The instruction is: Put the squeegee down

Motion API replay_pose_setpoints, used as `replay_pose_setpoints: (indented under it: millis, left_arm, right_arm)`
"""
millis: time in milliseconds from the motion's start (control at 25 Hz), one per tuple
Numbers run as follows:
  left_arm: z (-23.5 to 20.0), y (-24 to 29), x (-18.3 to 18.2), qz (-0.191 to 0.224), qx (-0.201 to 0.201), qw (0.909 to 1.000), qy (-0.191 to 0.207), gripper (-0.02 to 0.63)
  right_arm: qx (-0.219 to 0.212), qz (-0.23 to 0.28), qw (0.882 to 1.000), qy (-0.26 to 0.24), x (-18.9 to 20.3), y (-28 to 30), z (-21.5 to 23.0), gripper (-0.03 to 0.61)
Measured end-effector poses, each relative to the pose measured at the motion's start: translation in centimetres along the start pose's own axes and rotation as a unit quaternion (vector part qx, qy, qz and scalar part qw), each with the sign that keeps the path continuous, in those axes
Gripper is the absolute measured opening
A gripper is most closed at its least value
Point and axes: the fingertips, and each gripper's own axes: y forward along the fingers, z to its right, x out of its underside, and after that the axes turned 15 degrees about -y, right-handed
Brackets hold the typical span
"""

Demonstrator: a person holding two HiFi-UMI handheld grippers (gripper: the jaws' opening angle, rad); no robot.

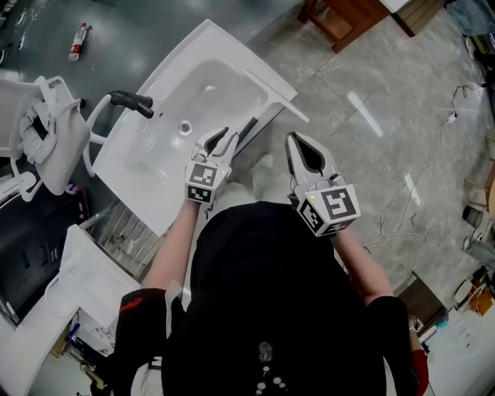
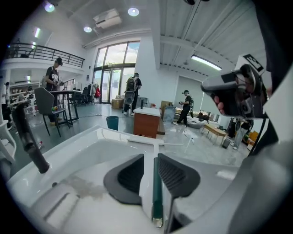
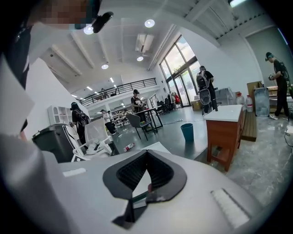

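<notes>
Squeegee (image 1: 247, 131) at the near right rim of a white basin (image 1: 158, 158), seen as a dark bar slanting up and to the right from the tips of the left gripper (image 1: 220, 139). In the left gripper view it (image 2: 157, 192) shows as a thin green strip running along the gap between the jaws. It sits close against the right-hand pad, with bare white basin showing between it and the left-hand pad. The jaws stand apart, wider than the strip, and do not clamp it. Whether the strip touches the one pad cannot be settled.

Right gripper (image 1: 294, 139) held just beside the left one, out past the basin's right corner and over the floor. Its jaws are together at the tips, with nothing gripped between them.

Edges:
- A black faucet (image 1: 128, 99) stands at the basin's far left edge.
- A thin white ledge (image 1: 274, 91) juts out at the basin's right corner.

Open room:
- The marbled floor (image 1: 371, 116) lies bare to the right of both grippers, up to a wooden cabinet (image 1: 340, 19) at the top of the head view.
- A white chair (image 1: 50, 131) crowds the basin's left side.
</notes>
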Motion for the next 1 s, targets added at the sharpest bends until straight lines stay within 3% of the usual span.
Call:
replay_pose_setpoints:
  millis: [80,320,720,1000]
  left_arm:
    - [0.2,-1.4,-1.0,0.022,-0.001,0.9998,-0.001,0.104]
    - [-0.3,-6.6,-3.5,0.083,-0.01,0.9965,-0.004,0.005]
    - [0.5,-17.8,-6.9,0.179,-0.018,0.9837,-0.006,0.003]
    - [0.5,-25.9,-7.2,0.229,-0.024,0.9732,-0.005,0.002]
  right_arm:
    - [-0.006,0.001,1.0,-0.002,-0.1,0.3,-0.9,0.003]
    - [-0.027,0.006,1.0,-0.013,-1.0,1.6,-5.4,0.003]
    - [-0.061,0.038,0.997,-0.04,-3.5,1.6,-15.2,0.003]
    - [-0.061,0.071,0.994,-0.057,-5.3,-0.2,-21.1,0.002]
